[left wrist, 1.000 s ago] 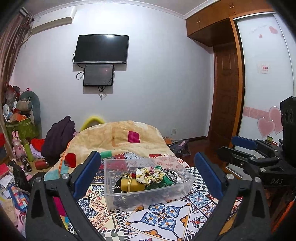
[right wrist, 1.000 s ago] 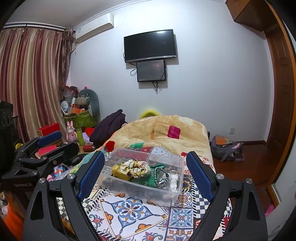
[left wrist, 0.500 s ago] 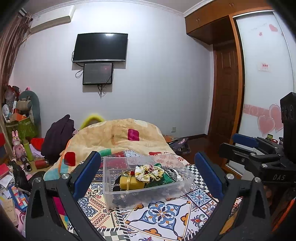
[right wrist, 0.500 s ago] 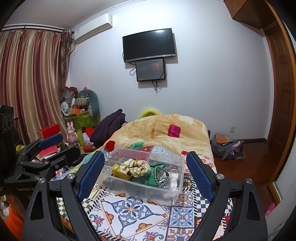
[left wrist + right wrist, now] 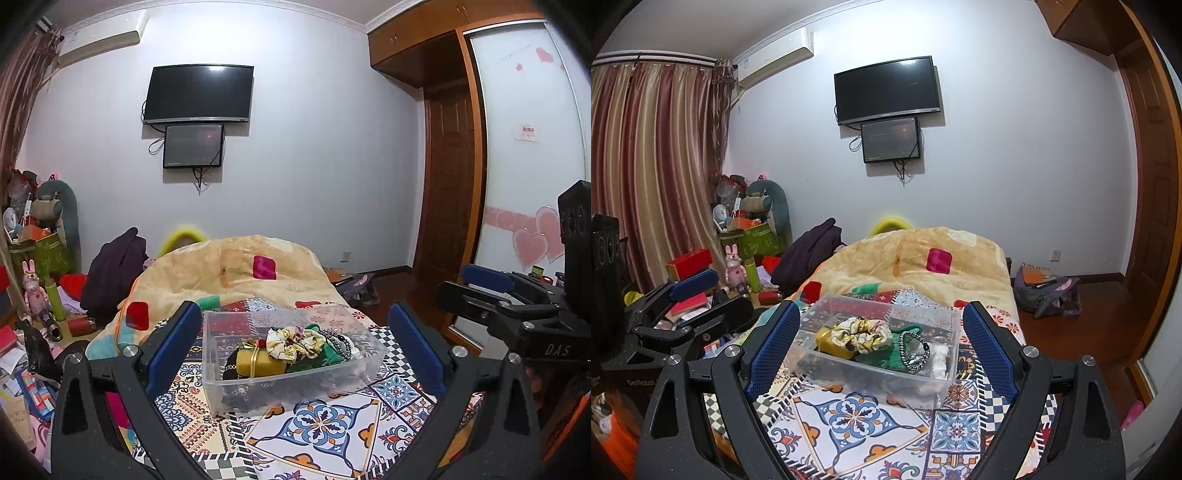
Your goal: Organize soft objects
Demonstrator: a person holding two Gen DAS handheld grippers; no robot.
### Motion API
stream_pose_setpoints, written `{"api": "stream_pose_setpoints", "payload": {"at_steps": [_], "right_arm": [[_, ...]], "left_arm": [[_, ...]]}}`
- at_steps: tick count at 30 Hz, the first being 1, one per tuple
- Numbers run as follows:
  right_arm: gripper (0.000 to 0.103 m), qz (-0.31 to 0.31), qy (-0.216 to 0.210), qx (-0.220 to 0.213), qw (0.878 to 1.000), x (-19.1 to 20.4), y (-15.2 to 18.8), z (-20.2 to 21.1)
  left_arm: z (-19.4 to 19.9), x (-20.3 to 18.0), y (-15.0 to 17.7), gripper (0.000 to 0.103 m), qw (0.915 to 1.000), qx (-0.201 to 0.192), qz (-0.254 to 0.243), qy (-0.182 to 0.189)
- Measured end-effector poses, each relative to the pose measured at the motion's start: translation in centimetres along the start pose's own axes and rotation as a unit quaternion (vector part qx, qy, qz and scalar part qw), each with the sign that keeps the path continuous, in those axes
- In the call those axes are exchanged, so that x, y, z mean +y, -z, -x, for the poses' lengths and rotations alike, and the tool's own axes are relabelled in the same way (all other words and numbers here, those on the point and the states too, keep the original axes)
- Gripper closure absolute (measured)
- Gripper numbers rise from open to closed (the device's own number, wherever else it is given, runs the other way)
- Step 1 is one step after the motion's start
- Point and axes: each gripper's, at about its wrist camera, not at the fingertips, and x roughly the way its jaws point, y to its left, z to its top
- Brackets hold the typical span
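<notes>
A clear plastic box (image 5: 221,384) stands on a patterned cloth (image 5: 325,432) on the bed. It holds soft items: a yellow bundle (image 5: 258,363), a cream floral scrunchie (image 5: 291,341), green fabric (image 5: 325,356) and a dark beaded band (image 5: 912,350). My left gripper (image 5: 295,347) is open and empty, held back from the box. My right gripper (image 5: 881,341) is open and empty, also back from the box (image 5: 942,332). The right gripper also shows at the right edge of the left wrist view (image 5: 517,306), and the left gripper at the left of the right wrist view (image 5: 683,306).
A beige quilt (image 5: 236,273) is heaped behind the box. Cluttered toys, boxes and bottles (image 5: 738,266) stand at the left by the curtain (image 5: 646,166). A bag (image 5: 1045,291) lies on the wooden floor at the right. A wardrobe door (image 5: 528,166) is at the far right.
Both views have drifted slightly: the box sits a little higher and further in frame. Both grippers stay open and empty. The box contents have not moved.
</notes>
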Motion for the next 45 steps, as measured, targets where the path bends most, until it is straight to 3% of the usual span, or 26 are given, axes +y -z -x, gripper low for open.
{"api": "stream_pose_setpoints", "payload": {"at_steps": [25,28,30,45], "right_arm": [[0.014,-0.001,-0.001,-0.001,1.0,0.0,0.02,0.12],[0.009,-0.002,0.0,-0.001,1.0,-0.09,0.09,0.1],[0.0,-0.004,0.003,-0.005,1.0,-0.09,0.06,0.26],[0.0,0.0,0.013,-0.001,1.0,0.02,0.03,-0.15]], "left_arm": [[0.04,0.59,-0.07,0.0,0.9998,0.01,0.016,0.006],[0.02,0.72,-0.1,0.0,0.9997,0.012,0.019,0.006],[0.04,0.8,-0.15,0.0,0.9997,0.011,0.021,0.003],[0.13,0.89,-0.06,0.0,0.9997,0.009,0.022,-0.008]]}}
